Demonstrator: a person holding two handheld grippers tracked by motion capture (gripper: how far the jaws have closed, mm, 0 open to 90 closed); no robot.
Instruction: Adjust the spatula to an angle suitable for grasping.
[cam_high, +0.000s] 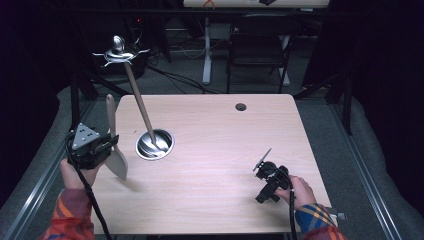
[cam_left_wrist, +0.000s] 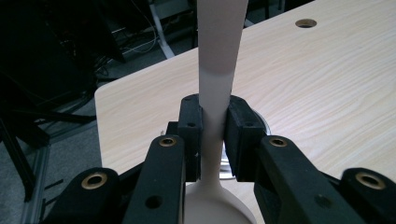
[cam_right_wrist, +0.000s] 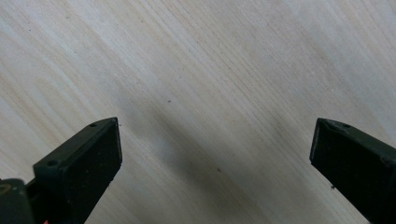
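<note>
Two black pads of the left gripper (cam_high: 102, 146) clamp the pale spatula (cam_high: 116, 161) at its thin neck, so it could pivot and clip the steel cup (cam_high: 155, 144) nearby.

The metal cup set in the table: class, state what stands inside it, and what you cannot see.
Inside the metal cup stands one wooden-handled utensil, leaning up and left with a metal whisk-like head on top. Its lower end lies against the cup's shiny bottom; the near wall's inner side is hidden.
</note>
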